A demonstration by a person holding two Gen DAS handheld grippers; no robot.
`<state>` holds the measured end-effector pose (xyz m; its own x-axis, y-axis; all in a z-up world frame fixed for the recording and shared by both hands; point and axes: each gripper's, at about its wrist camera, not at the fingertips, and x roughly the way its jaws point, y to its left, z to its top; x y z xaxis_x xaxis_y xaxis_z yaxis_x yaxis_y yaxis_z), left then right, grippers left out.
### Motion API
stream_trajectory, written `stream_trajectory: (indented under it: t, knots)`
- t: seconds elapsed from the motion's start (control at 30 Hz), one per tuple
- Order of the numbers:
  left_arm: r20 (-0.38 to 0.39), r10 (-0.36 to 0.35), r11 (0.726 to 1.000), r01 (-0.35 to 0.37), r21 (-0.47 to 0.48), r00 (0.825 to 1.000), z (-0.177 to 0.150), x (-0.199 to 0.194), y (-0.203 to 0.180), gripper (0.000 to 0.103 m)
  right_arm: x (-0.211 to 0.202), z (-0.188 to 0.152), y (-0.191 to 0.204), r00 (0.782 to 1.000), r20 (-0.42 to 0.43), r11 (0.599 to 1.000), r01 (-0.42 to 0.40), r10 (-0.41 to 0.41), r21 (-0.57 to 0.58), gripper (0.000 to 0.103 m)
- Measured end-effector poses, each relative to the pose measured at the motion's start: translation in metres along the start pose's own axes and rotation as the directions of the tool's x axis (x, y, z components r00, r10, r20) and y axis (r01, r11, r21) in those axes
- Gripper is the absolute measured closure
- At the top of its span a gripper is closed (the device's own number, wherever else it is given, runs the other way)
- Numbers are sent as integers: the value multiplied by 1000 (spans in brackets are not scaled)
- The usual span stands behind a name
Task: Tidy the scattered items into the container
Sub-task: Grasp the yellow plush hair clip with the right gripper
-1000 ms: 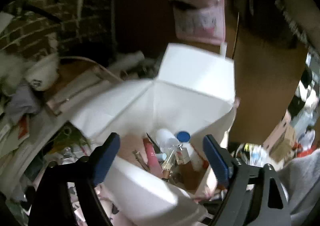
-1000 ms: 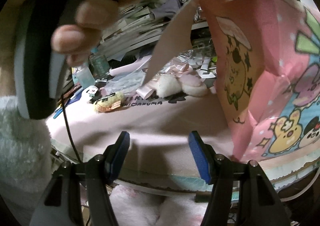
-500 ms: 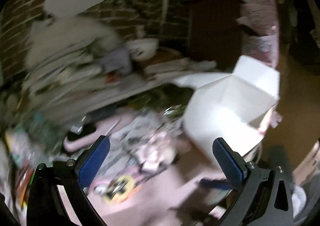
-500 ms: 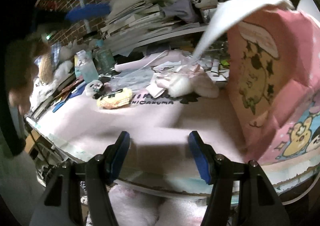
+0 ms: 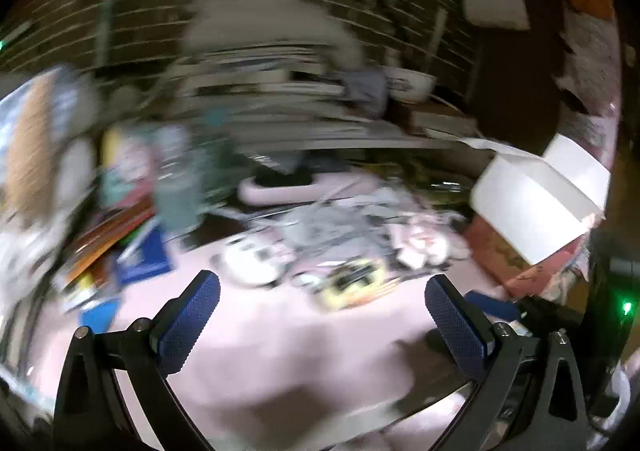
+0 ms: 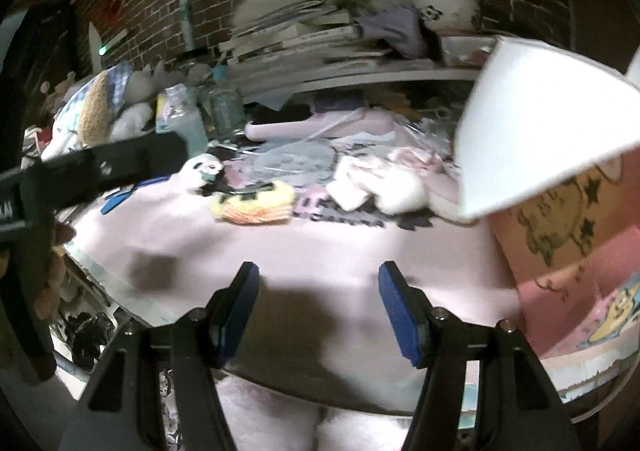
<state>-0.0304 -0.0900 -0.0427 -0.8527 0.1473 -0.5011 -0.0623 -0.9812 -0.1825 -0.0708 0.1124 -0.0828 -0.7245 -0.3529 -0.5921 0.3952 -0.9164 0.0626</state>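
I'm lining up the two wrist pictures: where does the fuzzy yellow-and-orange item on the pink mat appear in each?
Left wrist: fuzzy yellow-and-orange item sits low centre, blurred, just above the open left gripper.
Right wrist: it lies left of centre, beside the small panda figure.
Shared landmark: the pink cartoon box, at the right edge in both.

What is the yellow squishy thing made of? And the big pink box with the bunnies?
The yellow thing looks like soft, fuzzy plush or yarn: its edges are fluffy, with orange stripes. The pink box looks like thin matte cardboard: flat printed sides, a sharp crease and a plain white flap. Both are guesses from looks.
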Motion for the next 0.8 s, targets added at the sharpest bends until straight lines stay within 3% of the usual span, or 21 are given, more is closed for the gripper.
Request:
stream_trajectory:
  t: [0.07, 0.17, 0.3, 0.57, 0.8]
  knots:
    - [-13, 80, 996, -80, -24, 997, -9, -4, 18, 0, 4, 3, 10, 1000, 5, 1000, 2, -2, -23, 33]
    - [-33, 159, 985, -161, -62, 987, -18, -6, 39, 0, 7, 9, 21, 1000, 16, 999, -2, 2, -50, 30]
    - [-28, 121, 988, -123, -91, 992, -25, -4, 54, 0, 20, 24, 31, 1000, 7, 998, -22, 22, -66, 21]
    - [-11, 6, 997, -7, -77, 1000, -26, 7, 48, 0, 52, 44, 40, 998, -60, 998, -33, 30, -48, 21]
    - [-11, -17, 997, 16, -77, 1000, -27, 13, 50, 0, 83, 54, 43, 990, -140, 998, -34, 25, -61, 20]
